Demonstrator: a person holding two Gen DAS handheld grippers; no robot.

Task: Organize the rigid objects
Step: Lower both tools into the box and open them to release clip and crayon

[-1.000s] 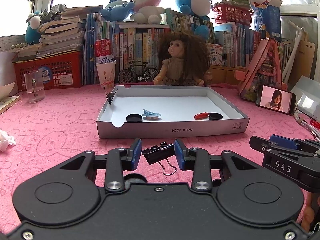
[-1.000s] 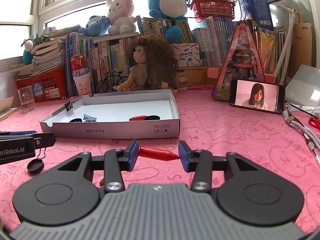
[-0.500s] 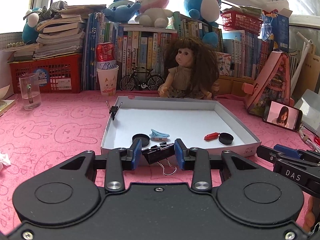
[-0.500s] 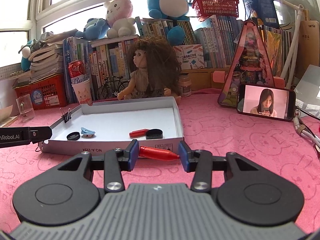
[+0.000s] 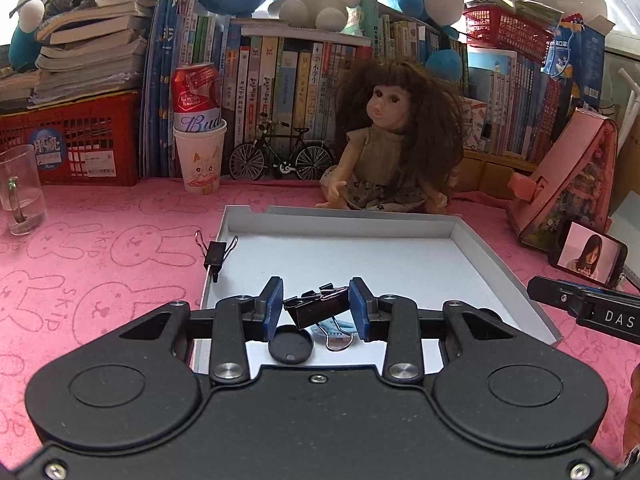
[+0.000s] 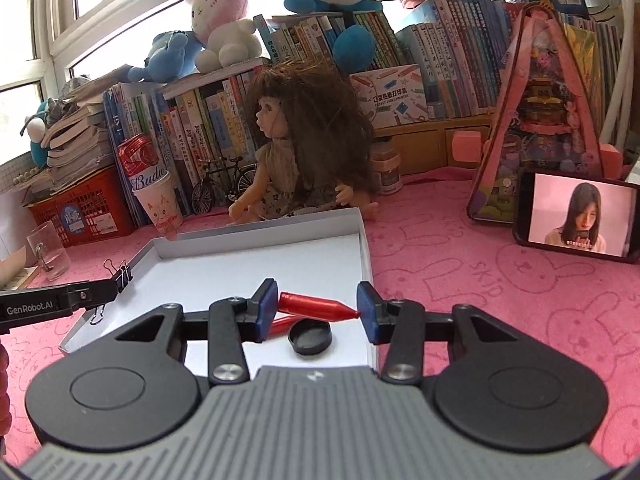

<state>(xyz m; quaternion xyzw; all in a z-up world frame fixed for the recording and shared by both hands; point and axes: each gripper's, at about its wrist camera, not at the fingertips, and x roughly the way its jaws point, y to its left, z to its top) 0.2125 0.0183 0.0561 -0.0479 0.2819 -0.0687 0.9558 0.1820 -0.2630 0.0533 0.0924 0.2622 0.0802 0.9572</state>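
My left gripper [image 5: 316,307] is shut on a black binder clip [image 5: 316,307] and holds it above the front of the white tray [image 5: 460,236]. Under it lie a black cap [image 5: 291,346] and a blue hair clip [image 5: 334,329]. Another binder clip [image 5: 216,254] is clipped on the tray's left wall. My right gripper [image 6: 317,309] is shut on a red pen cap [image 6: 316,307], held over the tray's front right part [image 6: 365,248]. Below it lie a black cap [image 6: 310,336] and another red cap [image 6: 282,325].
A doll [image 5: 390,148] sits behind the tray. A paper cup with a can [image 5: 199,148], a model bicycle [image 5: 280,156] and books stand at the back. A glass [image 5: 18,192] is at the left. A phone [image 6: 576,214] and a pink toy house [image 6: 548,120] stand at the right.
Both grippers have lifted and moved forward from the pink cloth to above the tray, each still holding its object. The tray now lies under the fingertips.
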